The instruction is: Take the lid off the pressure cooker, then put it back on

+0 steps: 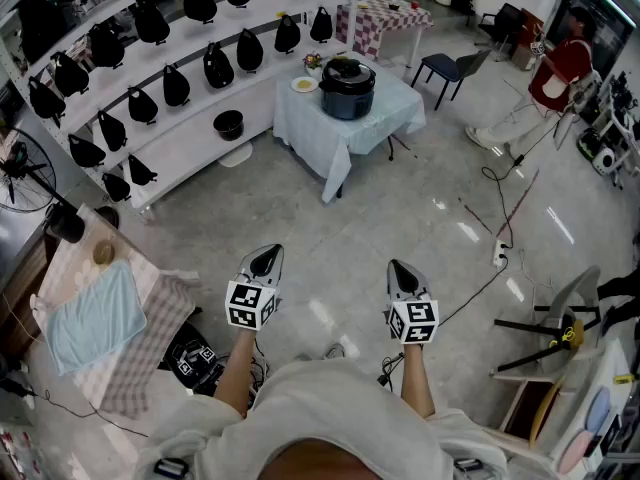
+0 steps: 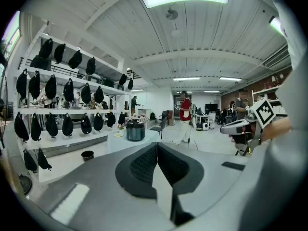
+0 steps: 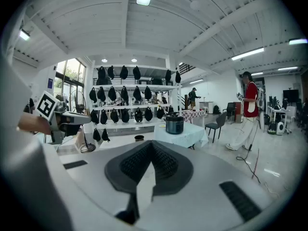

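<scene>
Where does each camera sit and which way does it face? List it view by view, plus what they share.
Head view: on the person's head, looking steeply down at the floor, pressure cooker ahead; shows both forearms, left gripper and right gripper.
Left gripper view: on that gripper, looks along its shut jaws toward the pressure cooker; right gripper at right.
Right gripper view: on that gripper, looks along its shut jaws toward the pressure cooker; left gripper at left.
Shared: all three see the pressure cooker.
</scene>
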Motion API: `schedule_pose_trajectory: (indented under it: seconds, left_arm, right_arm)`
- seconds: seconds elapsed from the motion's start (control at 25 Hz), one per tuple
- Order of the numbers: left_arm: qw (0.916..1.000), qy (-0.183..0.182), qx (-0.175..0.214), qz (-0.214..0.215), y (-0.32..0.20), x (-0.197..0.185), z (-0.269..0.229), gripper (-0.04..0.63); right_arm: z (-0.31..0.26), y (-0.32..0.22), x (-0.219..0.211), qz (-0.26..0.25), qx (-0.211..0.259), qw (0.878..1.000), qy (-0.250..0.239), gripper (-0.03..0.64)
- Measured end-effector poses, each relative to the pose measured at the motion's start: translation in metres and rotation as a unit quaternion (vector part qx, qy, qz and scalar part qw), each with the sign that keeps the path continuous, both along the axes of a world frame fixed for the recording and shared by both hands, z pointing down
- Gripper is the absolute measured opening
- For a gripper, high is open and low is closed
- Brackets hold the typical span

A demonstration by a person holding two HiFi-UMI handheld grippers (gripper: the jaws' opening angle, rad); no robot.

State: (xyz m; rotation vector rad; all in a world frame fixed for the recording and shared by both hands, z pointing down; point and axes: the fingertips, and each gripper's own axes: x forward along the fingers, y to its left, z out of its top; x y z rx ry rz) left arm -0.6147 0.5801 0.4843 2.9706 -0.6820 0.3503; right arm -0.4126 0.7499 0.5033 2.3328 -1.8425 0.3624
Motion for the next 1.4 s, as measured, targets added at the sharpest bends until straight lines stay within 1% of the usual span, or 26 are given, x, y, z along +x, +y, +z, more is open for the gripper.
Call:
schedule_pose_trajectory:
  seconds: [0.48, 0.64, 0.68, 0.72, 0.76, 0.8, 0.84, 0.88, 0.96, 1.08, 1.4]
  left_arm:
    - [1.0000, 0.000, -0.003, -0.004, -0.001, 0.003, -0.002, 0.008]
    - [1.0000, 0.003, -0.007, 0.002, 0.002, 0.005, 0.001, 0.012]
    - [0.9999, 0.006, -0.010, 0.007, 0.004, 0.007, 0.001, 0.026]
    - [0.9998, 0.009, -0.015, 0.012, 0.006, 0.009, 0.002, 0.084]
    - [0.9996, 0.011, -0.021, 0.017, 0.009, 0.012, 0.003, 0.178]
    - [0.9994, 0.011, -0.027, 0.021, 0.011, 0.015, 0.005, 0.219]
    - [0.9992, 0.011, -0.030, 0.025, 0.013, 0.018, 0.006, 0.260]
    - [0.9990, 0.010, -0.032, 0.029, 0.015, 0.021, 0.007, 0.282]
    - [0.9989, 0.006, -0.032, 0.034, 0.018, 0.027, 0.010, 0.296]
    - [0.9989, 0.006, -0.031, 0.036, 0.023, 0.038, 0.013, 0.298]
    - [0.9991, 0.007, -0.032, 0.028, 0.032, 0.067, 0.015, 0.298]
  right_arm:
    - [0.000, -0.002, 0.002, -0.004, -0.006, 1.000, 0.001, -0.001]
    - [-0.004, -0.002, 0.003, -0.003, 0.019, 1.000, -0.013, 0.000]
    - [-0.005, -0.002, 0.003, -0.006, 0.027, 0.999, -0.019, 0.000]
    - [-0.007, -0.002, 0.002, -0.012, 0.034, 0.999, -0.026, 0.041]
    - [-0.007, -0.002, 0.001, -0.017, 0.039, 0.999, -0.030, 0.155]
    - [-0.008, -0.002, 0.001, -0.021, 0.042, 0.998, -0.031, 0.223]
    - [-0.008, -0.002, 0.002, -0.021, 0.044, 0.998, -0.029, 0.257]
    - [-0.009, -0.002, 0.003, -0.021, 0.045, 0.998, -0.025, 0.275]
    - [-0.009, 0.000, 0.008, -0.016, 0.046, 0.999, -0.017, 0.281]
    - [-0.007, 0.004, 0.018, -0.013, 0.044, 0.999, -0.013, 0.281]
    - [-0.002, 0.009, 0.041, -0.030, 0.038, 0.999, -0.013, 0.281]
